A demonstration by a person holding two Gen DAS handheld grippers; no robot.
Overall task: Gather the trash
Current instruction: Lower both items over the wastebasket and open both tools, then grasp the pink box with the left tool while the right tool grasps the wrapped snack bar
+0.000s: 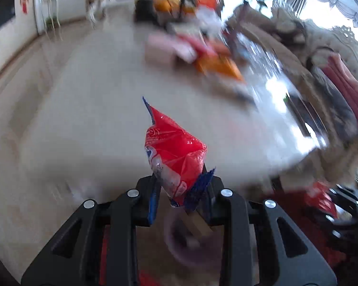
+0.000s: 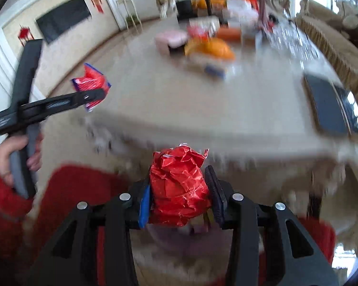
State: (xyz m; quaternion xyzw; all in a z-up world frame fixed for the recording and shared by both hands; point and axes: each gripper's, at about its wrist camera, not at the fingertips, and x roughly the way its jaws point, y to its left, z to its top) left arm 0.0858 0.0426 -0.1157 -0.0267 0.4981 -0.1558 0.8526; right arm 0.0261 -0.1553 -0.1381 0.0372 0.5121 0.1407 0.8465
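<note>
Living-room counter [image 2: 226, 109] sat blurred behind both tools, snack clutter [image 2: 207, 45] still at its far end. Left tool [image 1: 182, 190] was clamped on a red snack wrapper [image 1: 176, 152], right tool [image 2: 180, 202] on a crumpled red foil wrapper [image 2: 181, 188], both lifted clear of the counter. Likely held low over a blurry purple bin [image 1: 191, 240] for dropping.

Bright daylight, coming from windows beyond the table [image 1: 107, 119] on its right side; white glare on the glossy tabletop there. Heavy motion blur on the table and clutter behind it; near foreground sharper. Fisheye bends edges, dark vignette at corners in both views.
</note>
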